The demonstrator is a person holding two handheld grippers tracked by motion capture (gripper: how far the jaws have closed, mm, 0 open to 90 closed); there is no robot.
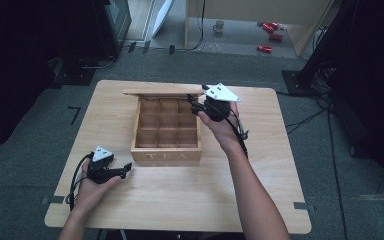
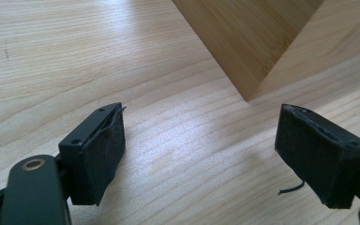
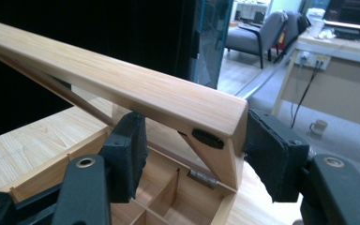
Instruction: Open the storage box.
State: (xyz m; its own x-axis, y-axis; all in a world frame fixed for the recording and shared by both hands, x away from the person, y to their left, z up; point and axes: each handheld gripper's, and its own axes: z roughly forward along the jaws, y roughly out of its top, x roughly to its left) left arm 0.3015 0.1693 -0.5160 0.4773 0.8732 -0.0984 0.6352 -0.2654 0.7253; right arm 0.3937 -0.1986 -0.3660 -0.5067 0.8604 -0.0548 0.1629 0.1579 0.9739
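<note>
1. Grey carpet is seen around the pale wooden table (image 1: 260,200).
2. At the right gripper (image 1: 196,106), the raised lid (image 3: 136,91) of the compartmented wooden tea box (image 1: 166,156) is clamped at its corner.
3. Beside the box, the left gripper (image 1: 128,168) is held wide, with nothing between its jaws.

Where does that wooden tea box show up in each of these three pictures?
High view: the tea box sits mid-table, lid raised at its far side.
Left gripper view: one box corner juts in from the top.
Right gripper view: its lid crosses the picture, compartments below.
Shared landmark: the pale wooden table.
</note>
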